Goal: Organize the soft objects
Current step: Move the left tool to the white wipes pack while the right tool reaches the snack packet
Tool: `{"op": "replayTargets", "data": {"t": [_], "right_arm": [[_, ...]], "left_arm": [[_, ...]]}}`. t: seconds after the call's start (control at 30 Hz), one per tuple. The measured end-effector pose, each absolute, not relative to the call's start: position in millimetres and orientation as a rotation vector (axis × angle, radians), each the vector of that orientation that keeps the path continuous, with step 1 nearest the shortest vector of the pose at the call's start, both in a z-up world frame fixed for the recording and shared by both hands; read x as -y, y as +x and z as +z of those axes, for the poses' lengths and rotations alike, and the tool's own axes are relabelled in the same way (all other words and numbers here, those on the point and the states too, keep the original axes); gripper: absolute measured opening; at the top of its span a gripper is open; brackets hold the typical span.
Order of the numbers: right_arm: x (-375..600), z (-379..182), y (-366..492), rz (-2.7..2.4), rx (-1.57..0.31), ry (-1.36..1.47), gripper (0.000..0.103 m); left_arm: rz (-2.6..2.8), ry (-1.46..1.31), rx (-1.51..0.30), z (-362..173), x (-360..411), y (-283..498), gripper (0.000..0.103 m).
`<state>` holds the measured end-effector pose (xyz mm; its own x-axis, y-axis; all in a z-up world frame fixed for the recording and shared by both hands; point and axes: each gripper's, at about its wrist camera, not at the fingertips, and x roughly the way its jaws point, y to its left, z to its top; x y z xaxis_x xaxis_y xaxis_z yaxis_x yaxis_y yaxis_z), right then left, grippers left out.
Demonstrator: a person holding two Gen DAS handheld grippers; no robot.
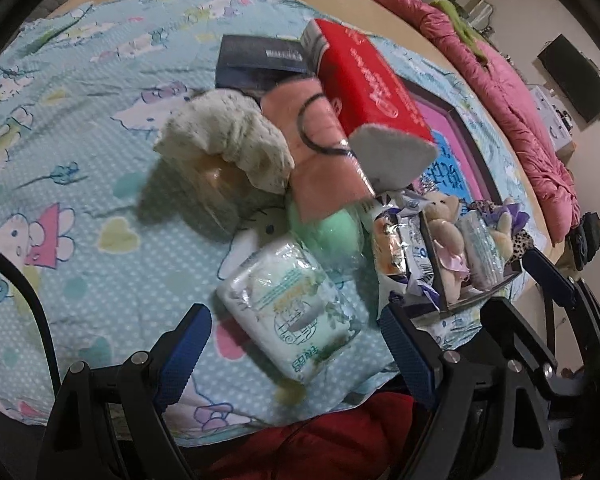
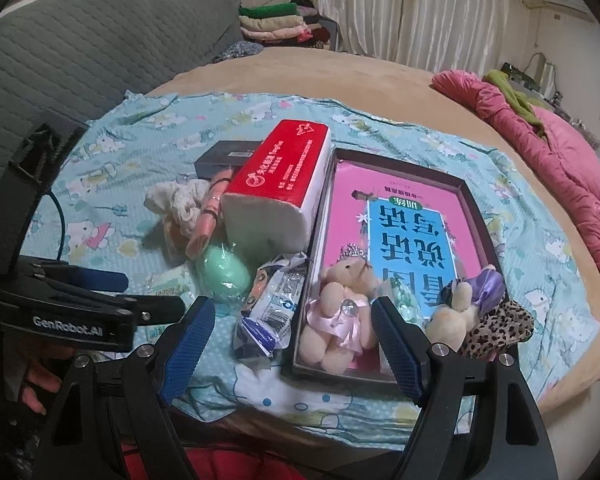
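Left wrist view puts our left gripper directly over the white tissue pack, jaws spread wide with nothing pinched; the pack lies between the blue pads, its long axis slanting from upper left to lower right, so we judge a slight roll would square us to it. Left of it the printed sheet is bare, giving room to swing out. Rightward the green egg and the leaning red tissue brick crowd the pack's far end. Further right, our right gripper also hangs open and empty, above the pink-dressed bear inside the dark tray, whose near wall sits just below the bear.
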<state>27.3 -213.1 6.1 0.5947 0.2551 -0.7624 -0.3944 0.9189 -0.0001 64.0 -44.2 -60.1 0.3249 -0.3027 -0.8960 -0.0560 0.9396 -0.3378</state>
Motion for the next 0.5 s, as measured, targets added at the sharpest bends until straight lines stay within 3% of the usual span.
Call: {"op": "replayTargets", "data": {"t": [0.5], "right_arm": [[203.0, -10.1, 29.3, 0.396, -0.907, -0.238, 0.082]], "left_arm": [[-0.132, -0.412, -1.307, -90.0, 47.9, 88.9, 0.082]]}}
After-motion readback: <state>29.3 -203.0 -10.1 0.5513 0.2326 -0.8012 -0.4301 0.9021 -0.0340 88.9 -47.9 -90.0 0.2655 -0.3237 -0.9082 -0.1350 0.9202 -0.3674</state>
